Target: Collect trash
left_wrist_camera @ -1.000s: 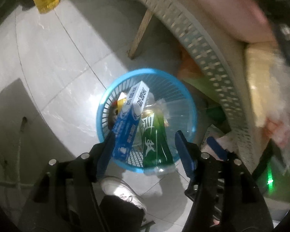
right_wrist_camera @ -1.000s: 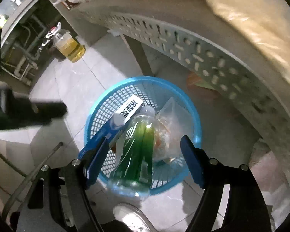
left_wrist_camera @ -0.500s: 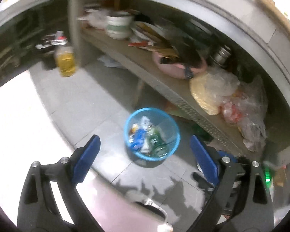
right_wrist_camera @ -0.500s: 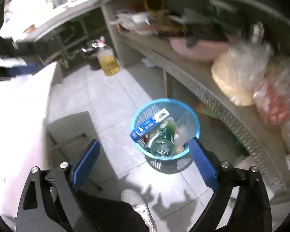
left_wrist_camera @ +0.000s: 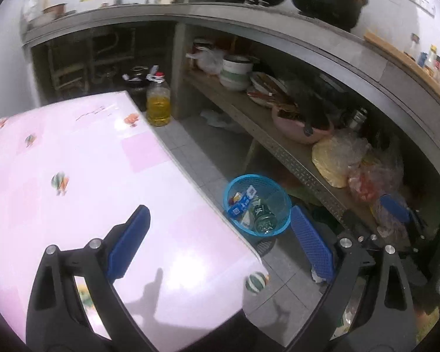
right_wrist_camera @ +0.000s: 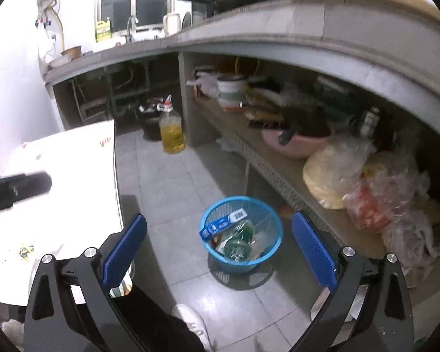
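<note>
A blue mesh trash basket [left_wrist_camera: 281,202] stands on the tiled floor beside the low shelf; it also shows in the right wrist view [right_wrist_camera: 268,250]. Inside it lie a blue and white box [right_wrist_camera: 223,224], a green bottle [right_wrist_camera: 237,242] and clear plastic. My left gripper [left_wrist_camera: 220,242] is open and empty, held high over the corner of a pink-patterned table [left_wrist_camera: 82,176]. My right gripper [right_wrist_camera: 218,248] is open and empty, high above the floor with the basket seen between its fingers.
A long low shelf [right_wrist_camera: 249,143] carries bowls, a pink basin [right_wrist_camera: 296,143] and plastic bags [right_wrist_camera: 366,184]. A bottle of yellow oil [right_wrist_camera: 171,133] stands on the floor. A grey counter [left_wrist_camera: 249,20] runs above. A white shoe [right_wrist_camera: 190,319] is below the right gripper.
Both grippers have risen far up and back from just above the basket. The basket now looks small, and the pink table has come into the left view.
</note>
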